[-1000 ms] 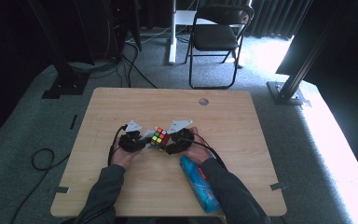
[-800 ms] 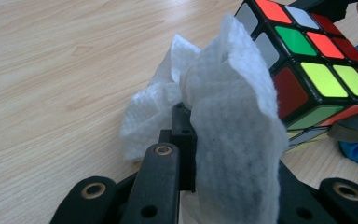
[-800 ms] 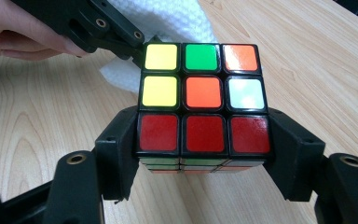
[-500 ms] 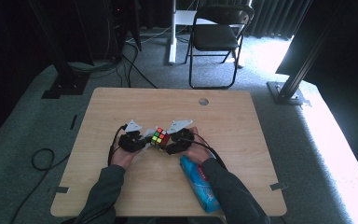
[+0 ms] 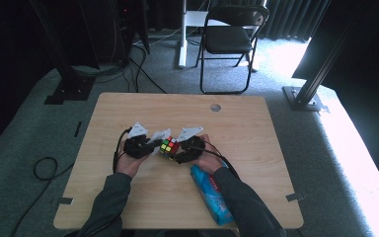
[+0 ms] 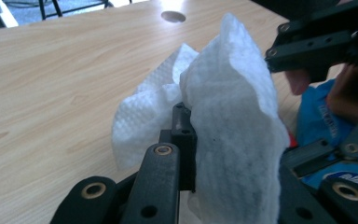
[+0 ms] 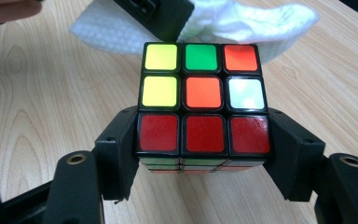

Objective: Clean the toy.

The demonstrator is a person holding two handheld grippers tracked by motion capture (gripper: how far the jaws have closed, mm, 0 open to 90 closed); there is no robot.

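A scrambled puzzle cube with red, orange, yellow, green and white tiles sits clamped between the jaws of my right gripper. In the high view the cube is at the table's middle, between both hands. My left gripper is shut on a white paper towel, which drapes over its jaws and presses against the far side of the cube. The towel shows behind the cube in the right gripper view. My right gripper meets the cube from the right.
A blue packet lies on the wooden table by the right forearm, near the front edge. A round hole is in the table's far part. A folding chair and cables stand on the floor beyond.
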